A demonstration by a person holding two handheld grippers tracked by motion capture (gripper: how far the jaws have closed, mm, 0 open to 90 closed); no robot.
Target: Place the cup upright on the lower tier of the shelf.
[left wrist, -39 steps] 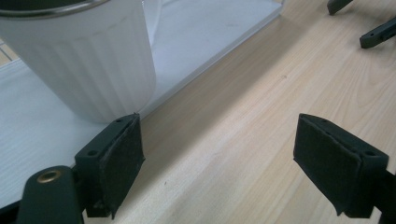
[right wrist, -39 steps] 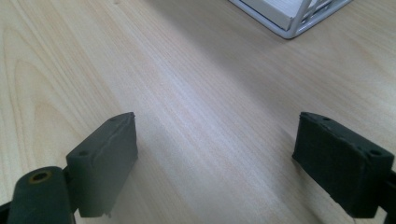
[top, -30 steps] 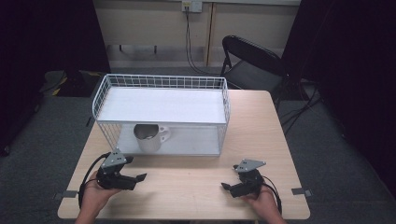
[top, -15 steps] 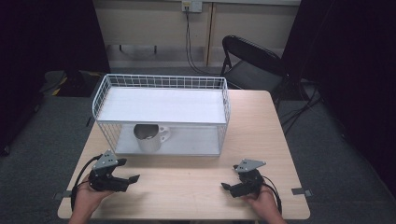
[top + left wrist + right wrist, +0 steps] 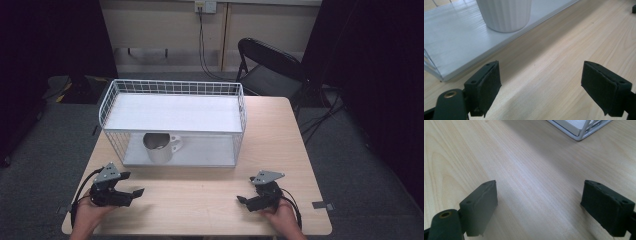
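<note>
Claws are held low over the near edge of the tabletop, one in each hand. The left claw is seen at the near left, gripped by the left hand, with its jaws spread wide and nothing between them; in the left gripper view the two black pads stand far apart over bare wood. The right claw is held at the near right by the right hand, its jaws likewise wide apart and empty, and bare wood grain is shown between its pads in the right gripper view. A grey three-cornered plate is carried on top of each claw, and a black cable is trailed from each toward the table's near edge.

Beyond the claws, a white wire rack with two levels is set across the middle of the tabletop. Its upper shelf is bare. On the lower shelf, toward the left, a white ribbed mug is stood upright, its handle turned to the right; its base is seen just ahead of the left claw in the left gripper view. A corner of the rack is caught at the top of the right gripper view.

Behind the table, a black folding chair is placed on the grey floor.
</note>
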